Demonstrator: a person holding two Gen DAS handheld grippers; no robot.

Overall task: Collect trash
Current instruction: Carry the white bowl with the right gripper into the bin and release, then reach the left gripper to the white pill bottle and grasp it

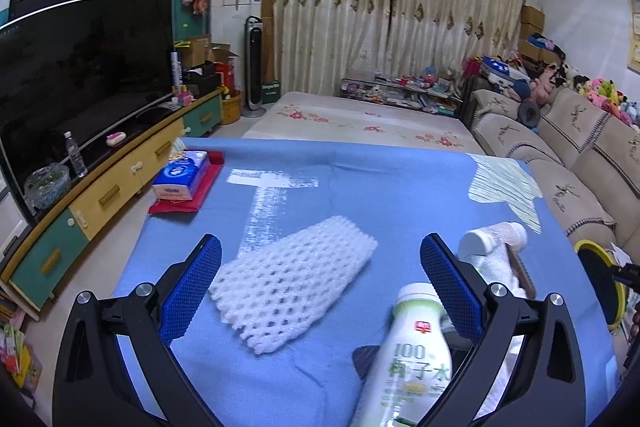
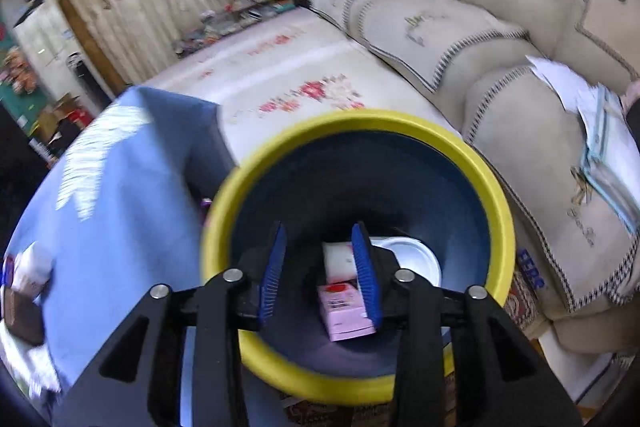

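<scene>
Right tool [image 2: 318,269]: poised over the mouth of the yellow-rimmed bin [image 2: 502,223], blue pads parted, gripping nothing. A pink carton [image 2: 344,311] shows in the gap between the pads but lies below them on the bin's dark floor, free of both. Also in the bin: a white packet [image 2: 338,259] touching the carton's far end, and a white round lid [image 2: 412,257] beside both, toward the sofa. The view is motion-blurred. The bin stands between the blue tabletop [image 2: 116,227] and the beige sofa [image 2: 460,39].

Left tool [image 1: 320,287]: released, pads spread wide above the blue tabletop [image 1: 360,179], clamping nothing. Relative to this tool:
- white foam fruit net [image 1: 292,279] lies flat on the tabletop, directly between and just ahead of the pads, touching neither;
- white drink bottle with green lettering [image 1: 416,355] lies close in front of the tool's right finger, cap pointing away, overlapping that finger in the view; contact cannot be told;
- a second white capped bottle [image 1: 492,239] with crumpled white tissue [image 1: 496,267] lies just beyond the right finger;
- the bin's yellow rim [image 1: 596,251] shows off the tabletop's edge, further right;
- blue tissue pack [image 1: 184,175] on a red cloth [image 1: 192,195] sits at the far left corner, well apart.
</scene>
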